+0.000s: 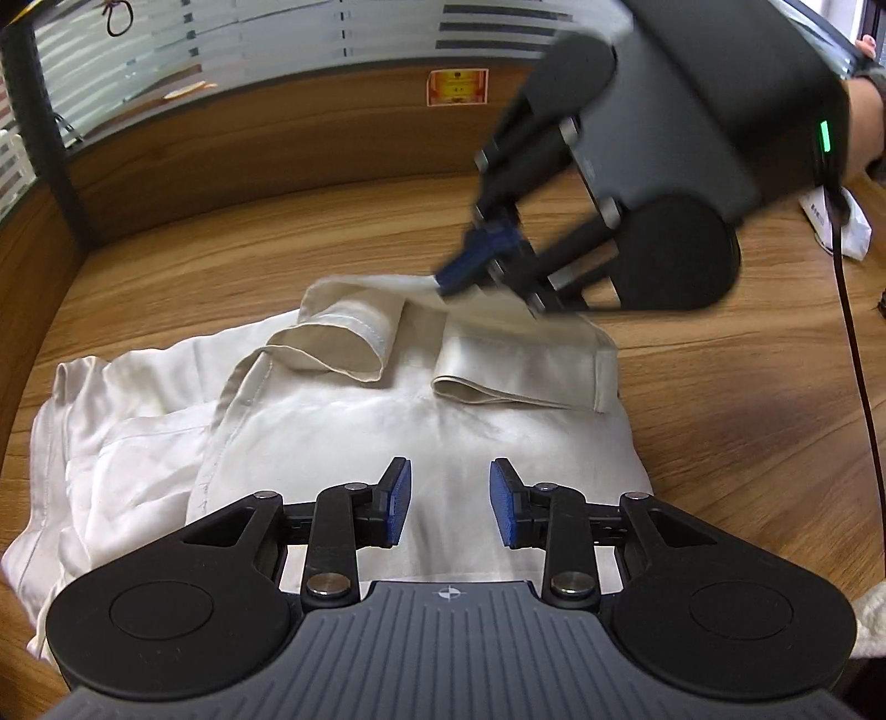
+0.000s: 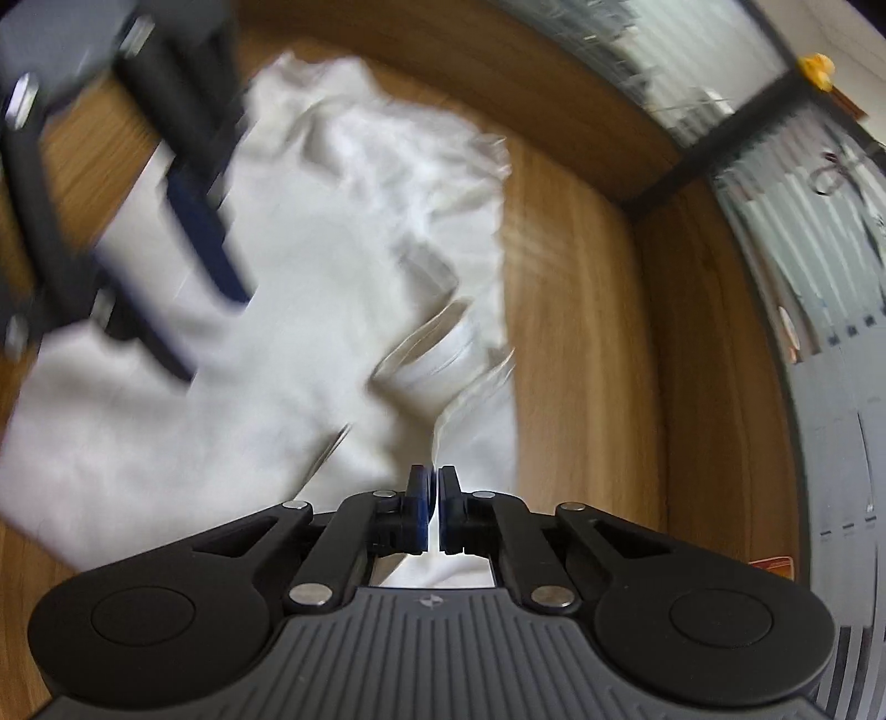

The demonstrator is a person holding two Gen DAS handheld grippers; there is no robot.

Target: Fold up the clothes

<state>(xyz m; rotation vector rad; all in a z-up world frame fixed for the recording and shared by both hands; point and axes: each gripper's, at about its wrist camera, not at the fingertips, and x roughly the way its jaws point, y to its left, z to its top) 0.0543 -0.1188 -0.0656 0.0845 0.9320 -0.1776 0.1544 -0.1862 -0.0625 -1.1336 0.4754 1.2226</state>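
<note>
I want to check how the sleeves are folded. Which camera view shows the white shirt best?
The left wrist view: the white shirt lies sharp on the wooden table, both sleeves folded across it, the right gripper pinching its far edge. The right wrist view shows only blurred fabric running into closed jaws.

left gripper (image 1: 449,501) fingers spread apart, right gripper (image 2: 433,509) pinched closed

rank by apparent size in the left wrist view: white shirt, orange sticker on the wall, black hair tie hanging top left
1. white shirt, by far the largest
2. orange sticker
3. black hair tie
The last two look close in size, and both are far from the camera, so that order is unsure.
</note>
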